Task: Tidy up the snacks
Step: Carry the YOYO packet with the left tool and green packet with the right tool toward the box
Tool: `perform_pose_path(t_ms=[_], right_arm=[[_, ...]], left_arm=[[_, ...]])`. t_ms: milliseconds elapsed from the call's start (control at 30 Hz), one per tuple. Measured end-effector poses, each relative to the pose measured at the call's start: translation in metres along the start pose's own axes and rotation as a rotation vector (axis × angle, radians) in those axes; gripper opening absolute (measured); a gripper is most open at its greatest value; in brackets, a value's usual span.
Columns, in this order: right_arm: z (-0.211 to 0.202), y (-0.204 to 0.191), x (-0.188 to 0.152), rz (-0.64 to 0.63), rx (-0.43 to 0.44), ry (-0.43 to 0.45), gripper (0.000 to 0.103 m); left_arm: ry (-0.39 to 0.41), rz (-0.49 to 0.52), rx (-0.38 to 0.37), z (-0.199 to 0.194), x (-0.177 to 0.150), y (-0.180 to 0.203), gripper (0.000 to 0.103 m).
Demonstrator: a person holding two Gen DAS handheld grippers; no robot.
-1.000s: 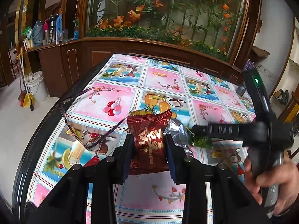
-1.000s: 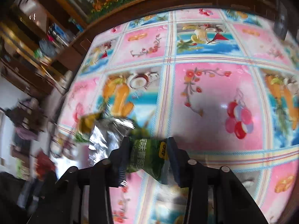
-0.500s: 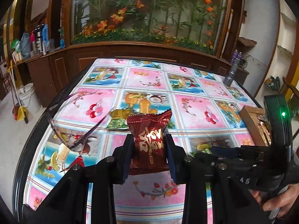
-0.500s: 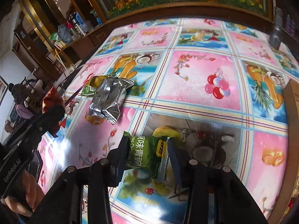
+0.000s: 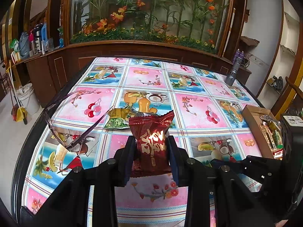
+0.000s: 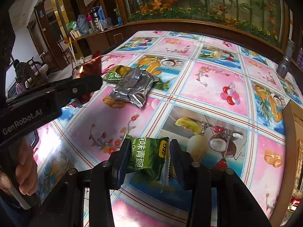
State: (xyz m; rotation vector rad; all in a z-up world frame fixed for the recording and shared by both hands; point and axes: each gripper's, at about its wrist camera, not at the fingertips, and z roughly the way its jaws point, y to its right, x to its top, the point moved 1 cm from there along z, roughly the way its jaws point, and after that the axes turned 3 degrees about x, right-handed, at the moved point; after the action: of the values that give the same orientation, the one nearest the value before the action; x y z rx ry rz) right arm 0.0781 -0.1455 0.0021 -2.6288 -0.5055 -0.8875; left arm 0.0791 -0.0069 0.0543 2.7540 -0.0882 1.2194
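My left gripper [image 5: 151,151] is shut on a dark red snack packet [image 5: 151,140] and holds it above the table. My right gripper [image 6: 147,157] is shut on a green snack packet [image 6: 149,157], also off the table. A silver foil packet [image 6: 132,89] and a yellow-green packet [image 5: 117,118] lie on the flowered tablecloth [image 5: 198,111]. A brown cardboard box [image 5: 259,124] holding several snacks sits at the table's right edge; the right gripper's body shows just left of it in the left wrist view [image 5: 265,162].
A pair of purple-tinted glasses [image 5: 75,132] lies on the table's left side. A grey flashlight [image 5: 232,75] stands at the far right corner. A wooden cabinet with a plant display runs behind the table. A white bucket [image 5: 26,98] stands on the floor at left.
Both grippers have lifted and drawn back from the loose packets with their snacks held. The right gripper swung right toward the box side; the foil packet stays on the table.
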Motion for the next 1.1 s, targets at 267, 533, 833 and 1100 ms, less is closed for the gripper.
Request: perform_pose_path(t_ms=[267,533,833,1100], right_arm=[[-0.001,-0.014,-0.005,-0.053,0.024,-0.004,0.047],[-0.005,-0.016,-0.004,-0.043,0.048,0.000,0.059],[0.004,-0.036,-0.011,-0.090,0.069,-0.019,0.055],[-0.003,-0.035,-0.009,-0.092,0.048,0.003,0.037]], left_arm=[[0.002,0.004,0.001,0.000,-0.001,0.003,0.033],[0.003,0.005,0.003,0.000,-0.002,0.005,0.033],[0.002,-0.002,0.001,0.001,-0.002,0.005,0.033],[-0.001,-0.008,-0.003,0.000,-0.002,0.004,0.033]])
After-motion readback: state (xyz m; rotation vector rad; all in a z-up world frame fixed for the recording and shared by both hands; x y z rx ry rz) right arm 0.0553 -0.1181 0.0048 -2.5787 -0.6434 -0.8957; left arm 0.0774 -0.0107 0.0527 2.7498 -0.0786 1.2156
